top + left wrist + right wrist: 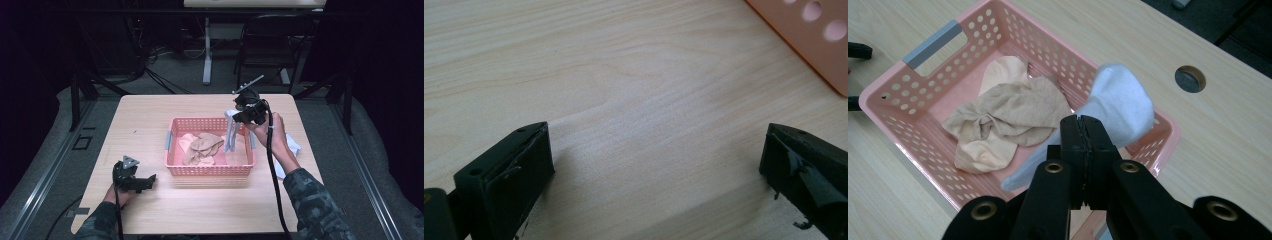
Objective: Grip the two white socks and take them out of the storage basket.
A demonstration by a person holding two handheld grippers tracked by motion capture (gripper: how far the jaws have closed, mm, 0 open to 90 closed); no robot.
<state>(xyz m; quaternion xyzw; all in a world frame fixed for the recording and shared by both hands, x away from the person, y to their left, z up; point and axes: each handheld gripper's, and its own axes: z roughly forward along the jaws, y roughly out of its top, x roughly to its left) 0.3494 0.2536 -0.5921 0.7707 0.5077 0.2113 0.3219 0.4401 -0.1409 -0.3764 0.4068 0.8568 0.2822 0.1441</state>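
Leftmost, the left tool point(146, 181) rests low on the pale wood-grain worktop point(150, 120), held by a hand in a camouflage-patterned sleeve. Its two black jaws stand wide apart, with nothing between them but bare, smooth wood. A grey three-cornered plate sits on top of the tool.

Just to its right, near the middle of the worktop, stands a pink plastic basket point(210, 171). It is rectangular and shallow, its walls pierced with rows of round holes, and it has a flat grey handle point(932, 44) on each short end. Inside lie crumpled beige socks point(1008, 112), soft and thin, bunched in a loose heap toward the basket's left and middle.

Further right, the right tool point(1082, 122) hovers above the right end of the basket, held in the person's right hand point(272, 134), a black cable trailing down from it. Its jaws are pressed together on a pale blue-white sock point(1120, 102). The sock is thick and soft-looking, and it hangs down limp from the jaws over the basket's right part, its rounded end puffed out.

At the far right, more pale cloth point(292, 145) lies on the worktop behind that hand.
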